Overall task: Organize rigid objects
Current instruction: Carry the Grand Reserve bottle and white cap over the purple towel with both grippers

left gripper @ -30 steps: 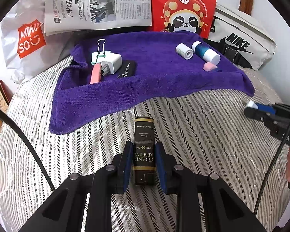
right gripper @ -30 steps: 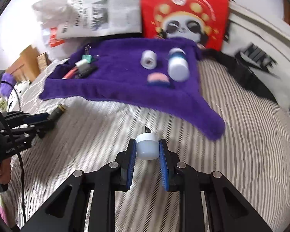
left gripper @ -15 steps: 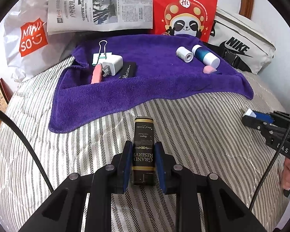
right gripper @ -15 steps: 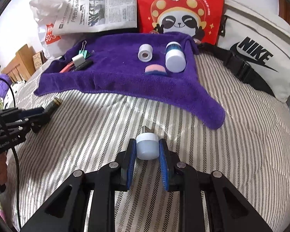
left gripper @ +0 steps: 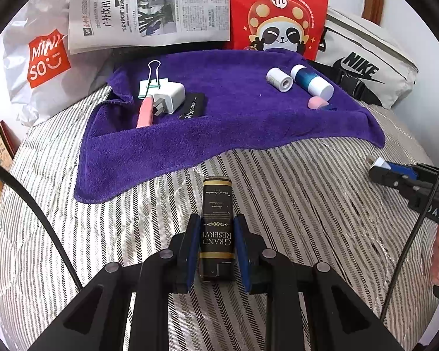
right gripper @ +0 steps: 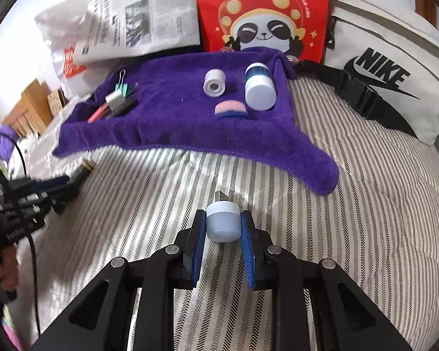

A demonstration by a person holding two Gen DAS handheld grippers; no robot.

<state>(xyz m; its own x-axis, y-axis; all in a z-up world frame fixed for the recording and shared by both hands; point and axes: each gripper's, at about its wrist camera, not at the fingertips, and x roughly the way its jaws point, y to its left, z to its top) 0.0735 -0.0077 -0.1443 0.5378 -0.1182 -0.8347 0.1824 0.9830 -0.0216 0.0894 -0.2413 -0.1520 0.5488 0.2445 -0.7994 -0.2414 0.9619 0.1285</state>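
Observation:
My left gripper [left gripper: 216,231] is shut on a black and gold "Grand Reserve" box [left gripper: 217,222], held above the striped bedding short of the purple towel [left gripper: 237,128]. My right gripper [right gripper: 223,225] is shut on a small pale blue jar with a white lid [right gripper: 223,222]. On the towel's left lie a binder clip [left gripper: 151,83], a white charger [left gripper: 169,98], a pink stick [left gripper: 145,112] and a black tag [left gripper: 192,109]. On its right lie a white roll [left gripper: 279,79], a blue-and-white bottle [left gripper: 311,80] and a pink puff [left gripper: 319,102]. The right gripper also shows in the left wrist view [left gripper: 395,172].
A Miniso bag [left gripper: 41,61], a newspaper [left gripper: 149,8], a red panda bag [left gripper: 278,11] and a Nike pouch [left gripper: 368,61] stand behind the towel. Striped bedding [left gripper: 292,193] lies between the grippers and the towel. The left gripper and hand show at the left in the right wrist view [right gripper: 29,196].
Both grippers have moved a little toward the towel while holding their objects. The right wrist view has swung slightly; the objects on the towel have not moved.

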